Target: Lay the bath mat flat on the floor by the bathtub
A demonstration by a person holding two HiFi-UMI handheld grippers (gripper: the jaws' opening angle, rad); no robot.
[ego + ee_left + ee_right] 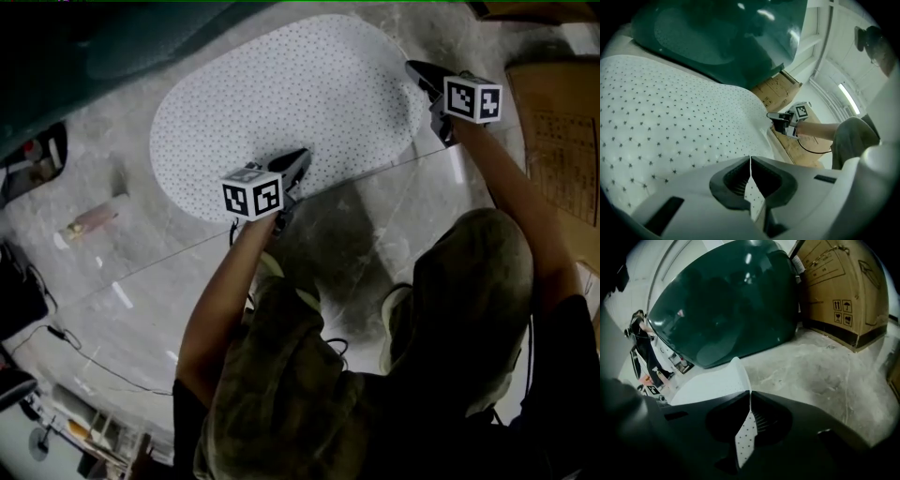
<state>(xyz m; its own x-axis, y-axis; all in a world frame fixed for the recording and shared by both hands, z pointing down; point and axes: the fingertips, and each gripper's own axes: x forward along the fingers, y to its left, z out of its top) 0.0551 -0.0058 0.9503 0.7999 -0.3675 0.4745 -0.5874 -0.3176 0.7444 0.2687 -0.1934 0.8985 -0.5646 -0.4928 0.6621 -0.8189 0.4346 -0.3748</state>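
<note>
Grey concrete floor (375,234) fills the head view, with the dark green bathtub (103,47) along the upper left edge. A white oval bath mat (281,103), dotted with small dark marks, lies spread on the floor just beside the bathtub.

Head view: the person crouches over the near edge of the mat, arms reaching forward. The left gripper (298,161) meets the mat's near long edge. The right gripper (422,73) meets its right-hand end. This view does not show how the jaws stand. A flattened cardboard sheet (553,131) lies at the right, and thin cables (84,361) trail across the floor at lower left.

Left gripper view: the jaws of the left gripper (750,161) are closed together on a thin strip of the mat's edge, which stands upright between them. Beyond the jaws the mat (670,108) runs flat up to the bathtub (722,42). The right gripper (780,121) appears at the mat's far end, with the person's forearm (818,131) behind it.

Right gripper view: the jaws of the right gripper (750,397) are likewise pressed shut on the mat's edge, a dotted strip showing between them. Just ahead of the jaws, the mat (726,380) curls up off the floor, a lift not seen in the other two views. A large cardboard box (839,287) stands upright beside the bathtub (722,301), with bare floor (825,376) in front of it.
</note>
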